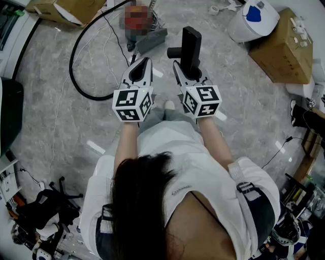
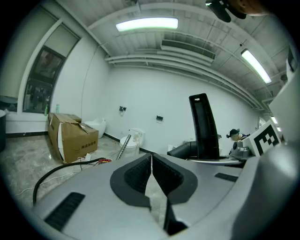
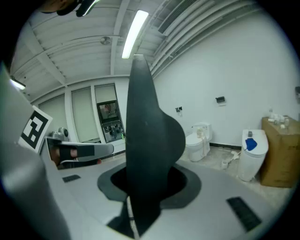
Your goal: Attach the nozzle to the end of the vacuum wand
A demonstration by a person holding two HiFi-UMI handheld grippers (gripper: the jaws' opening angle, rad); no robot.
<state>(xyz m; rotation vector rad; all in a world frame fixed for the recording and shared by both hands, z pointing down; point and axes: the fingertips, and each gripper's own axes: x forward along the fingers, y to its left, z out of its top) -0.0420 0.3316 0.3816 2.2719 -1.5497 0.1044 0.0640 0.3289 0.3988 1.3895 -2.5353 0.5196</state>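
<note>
between right gripper (image 1: 188, 71) jaws, nozzle (image 3: 143, 140) clamped, standing upright; left gripper (image 2: 151, 161) clenched empty.

nozzle (image 3: 143, 140) base hidden in right tool (image 3: 140, 187), cardboard box (image 1: 68, 10) cropped

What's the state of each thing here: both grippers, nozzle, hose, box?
Left gripper: shut, empty.
Right gripper: shut on the nozzle.
Nozzle: upright between the right jaws, joined to nothing.
Hose: loose on the floor, lying in a curve.
Box: closed.
</note>
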